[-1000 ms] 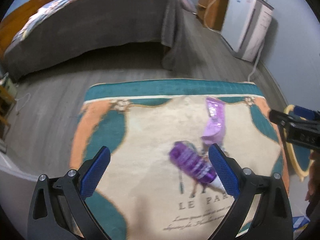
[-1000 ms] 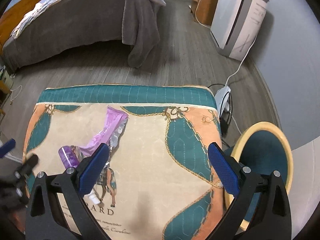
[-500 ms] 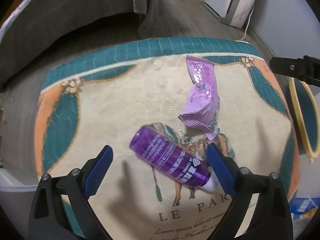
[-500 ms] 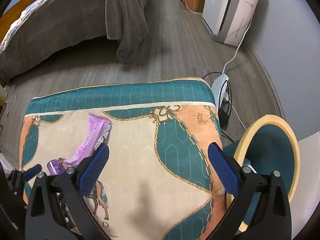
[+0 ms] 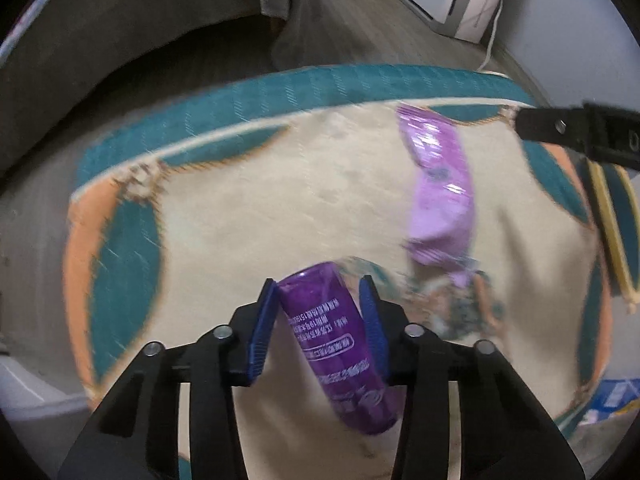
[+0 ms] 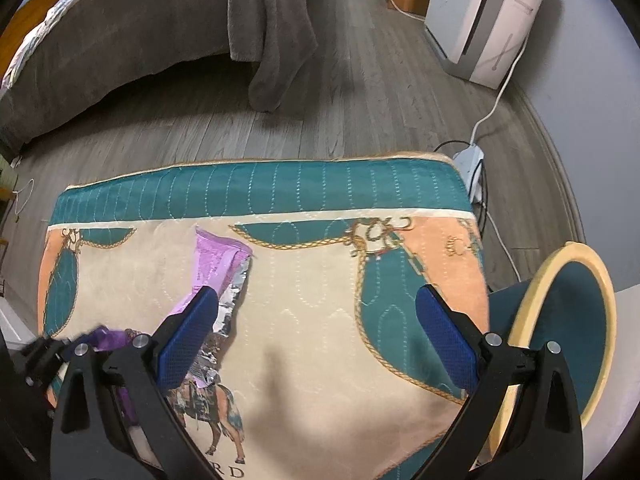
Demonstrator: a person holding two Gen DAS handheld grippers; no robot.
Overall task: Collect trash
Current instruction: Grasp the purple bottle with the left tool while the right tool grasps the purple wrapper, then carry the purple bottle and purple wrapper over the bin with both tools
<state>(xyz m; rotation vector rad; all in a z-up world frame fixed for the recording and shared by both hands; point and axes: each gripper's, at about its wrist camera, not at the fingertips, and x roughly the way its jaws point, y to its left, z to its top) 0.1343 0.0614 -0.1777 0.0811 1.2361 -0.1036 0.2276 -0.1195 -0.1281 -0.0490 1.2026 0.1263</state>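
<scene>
Purple is the colour of both bits of trash we see on the quilted mat (image 6: 304, 344). One is a shiny purple tube (image 5: 336, 344). It lies on the cream middle of the mat, right between the blue pads (image 5: 262, 328) of our left gripper (image 5: 318, 320). That gripper's jaws are closing around the tube. The left pad looks to be touching its side, and on the right we can't tell if the pad touches yet. The left-hand view is blurry.

The other bit is a light purple wrapper (image 6: 218, 276) with a silver inside. It lies flat on the mat, just past the tube and a little to the right of it. Our right gripper (image 6: 318, 334) hangs over the mat with its jaws wide apart and nothing between them. Its left pad (image 6: 188, 340) sits in front of the wrapper in our view, but we can't tell if it touches it.

Beside the mat on the right is a round seat (image 6: 568, 344) with a yellow rim. Past the mat is a grey wood floor (image 6: 360, 92), a bed with a grey cover (image 6: 120, 44), and a white machine (image 6: 484, 20) by the wall with a cord.
</scene>
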